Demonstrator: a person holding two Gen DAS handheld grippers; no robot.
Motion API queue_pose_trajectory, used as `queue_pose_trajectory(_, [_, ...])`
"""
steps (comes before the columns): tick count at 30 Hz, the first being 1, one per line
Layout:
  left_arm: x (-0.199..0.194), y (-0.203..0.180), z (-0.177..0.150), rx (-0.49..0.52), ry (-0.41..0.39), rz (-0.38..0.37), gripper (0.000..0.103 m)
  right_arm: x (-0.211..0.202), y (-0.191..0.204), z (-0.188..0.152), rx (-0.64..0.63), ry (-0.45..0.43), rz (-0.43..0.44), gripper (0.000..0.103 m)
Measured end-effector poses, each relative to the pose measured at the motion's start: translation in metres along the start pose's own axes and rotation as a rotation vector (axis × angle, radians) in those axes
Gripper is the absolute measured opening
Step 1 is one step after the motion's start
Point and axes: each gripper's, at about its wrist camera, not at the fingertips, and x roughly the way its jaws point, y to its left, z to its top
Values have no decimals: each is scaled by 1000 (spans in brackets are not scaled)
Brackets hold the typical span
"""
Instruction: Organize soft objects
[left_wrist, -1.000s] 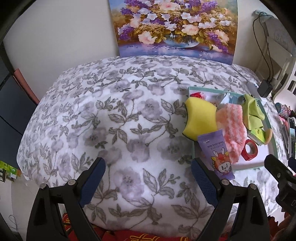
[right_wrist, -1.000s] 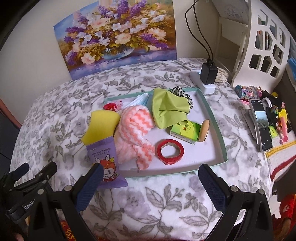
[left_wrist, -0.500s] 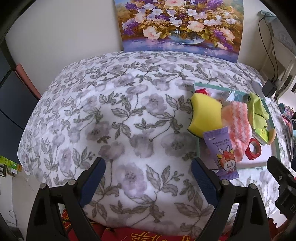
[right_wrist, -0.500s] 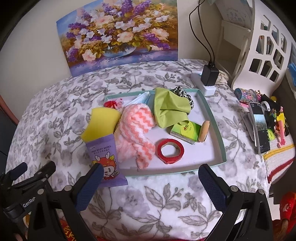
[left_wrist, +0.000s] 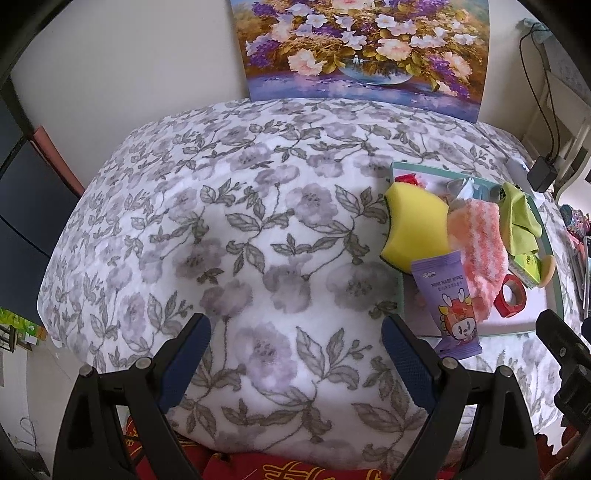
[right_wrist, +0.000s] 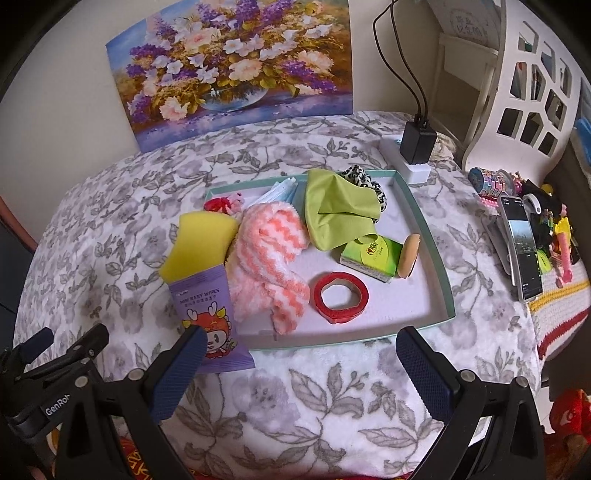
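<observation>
A shallow green-rimmed tray (right_wrist: 428, 236) sits on the floral blanket (left_wrist: 258, 229). It holds a yellow sponge (right_wrist: 201, 240), a pink-and-white fuzzy sock (right_wrist: 269, 258), a green cloth (right_wrist: 340, 210), a leopard scrunchie (right_wrist: 364, 177), a face mask (right_wrist: 277, 192), a red tape ring (right_wrist: 341, 297), a green box (right_wrist: 371, 253) and a purple wipes pack (right_wrist: 207, 314) hanging over the front-left rim. My right gripper (right_wrist: 299, 373) is open and empty, just in front of the tray. My left gripper (left_wrist: 295, 358) is open and empty over bare blanket, left of the tray (left_wrist: 400, 291).
A flower painting (right_wrist: 236, 62) leans on the back wall. A charger on a power strip (right_wrist: 415, 147) lies behind the tray. A phone (right_wrist: 522, 247) and small toys lie at the right beside a white chair (right_wrist: 524, 85). The blanket drops off at the left edge.
Both grippers have drawn back and risen slightly, so the table and tray sit lower and look a bit smaller. Nothing on the tray moved. Both jaws stay open.
</observation>
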Motion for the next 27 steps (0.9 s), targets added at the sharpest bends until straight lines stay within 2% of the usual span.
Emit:
queue_pose_trajectory(13, [2, 4, 1, -17, -1, 32, 94, 5, 0, 0, 11, 11, 6, 103])
queue_pose_trajectory(27, [-5, 8, 4, -37, -49, 65, 94, 8, 1, 2, 13, 3, 24, 103])
